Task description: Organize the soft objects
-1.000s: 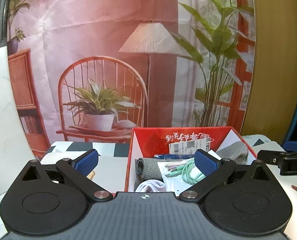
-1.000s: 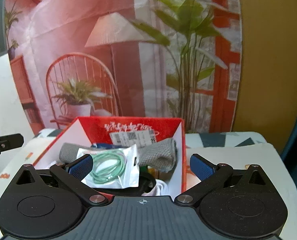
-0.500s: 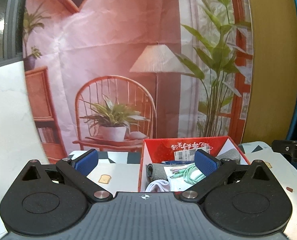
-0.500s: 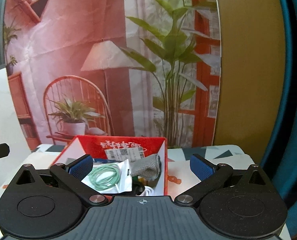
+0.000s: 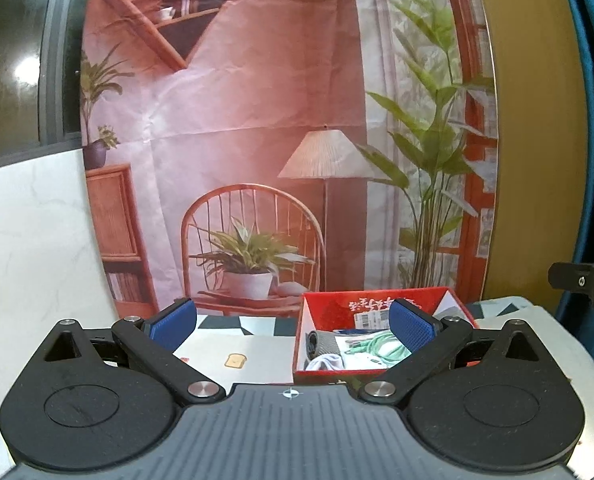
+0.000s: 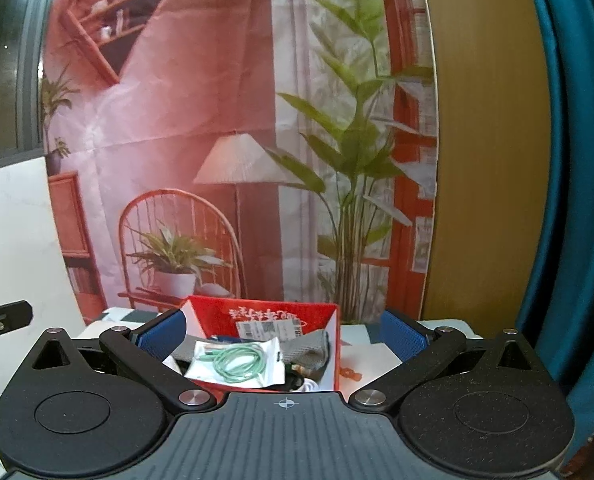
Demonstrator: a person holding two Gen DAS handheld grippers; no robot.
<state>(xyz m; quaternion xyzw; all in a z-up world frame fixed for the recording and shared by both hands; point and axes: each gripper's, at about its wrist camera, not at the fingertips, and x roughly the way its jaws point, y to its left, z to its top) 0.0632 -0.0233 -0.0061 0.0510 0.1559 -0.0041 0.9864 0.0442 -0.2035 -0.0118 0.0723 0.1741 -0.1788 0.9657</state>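
The red box [image 5: 381,312] sits low and right of centre in the left wrist view, and low centre in the right wrist view, on a white table [image 5: 253,356] with dark patches at its far edge. Packed inside it are a grey cloth roll [image 6: 309,346], a clear bag of green cable [image 6: 237,362] lying on top, and something white [image 5: 325,361] at the near corner. Gathered in one box like this, the soft things look sorted, so the task seems at or near its end.

Both grippers look held level and well short of the box, pointing at it and the printed backdrop [image 5: 281,120] behind. The left gripper [image 5: 293,324] has its jaws wide apart and empty; the box shows past its right pad. The right gripper [image 6: 285,332] is likewise spread wide and holds nothing, the box framed between its pads toward the left. Each gripper's black tip shows at the edge of the other's view, so they look side by side and well apart.
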